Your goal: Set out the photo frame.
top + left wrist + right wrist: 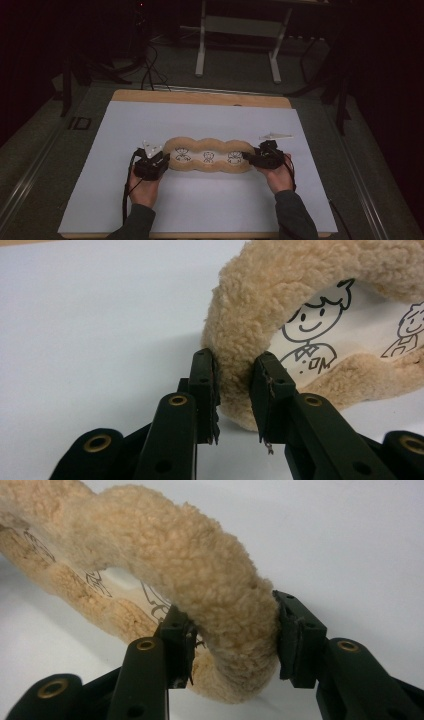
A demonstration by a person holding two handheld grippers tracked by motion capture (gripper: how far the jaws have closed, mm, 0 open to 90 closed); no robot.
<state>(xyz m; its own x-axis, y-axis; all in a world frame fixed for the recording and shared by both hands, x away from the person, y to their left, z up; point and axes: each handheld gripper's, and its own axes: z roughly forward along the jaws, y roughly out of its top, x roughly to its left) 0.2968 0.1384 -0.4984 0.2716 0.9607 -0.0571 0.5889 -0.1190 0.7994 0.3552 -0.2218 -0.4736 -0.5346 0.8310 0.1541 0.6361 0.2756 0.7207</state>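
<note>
High view: a wooden table (200, 97) almost wholly covered by a white sheet (200, 200), its bare edge showing along the far side. The room is dim — grey floor (240, 75), the white legs of a second table (237, 45) behind, dark cables (150, 70) trailing over the floor at upper left, black stand legs at both sides.

A long plush cushion (209, 155) of tan fleece, with three lobes and a pale centre panel printed with three line-drawn figures, lies across the middle of the sheet, its long side running left to right. The left gripper (161, 161) holds its left end, the right gripper (250, 157) its right end; each is carried in a hand (145, 192) entering from the near edge.

Left gripper view: the two black jaws stand on either side of the fleece rim (235, 365), pads pressed into the pile — clamped on the cushion. Right gripper view: the jaws likewise clamp the thick fleece rim (235, 625), one on the inner side against the printed panel, the other outside; this end is raised off the sheet.
</note>
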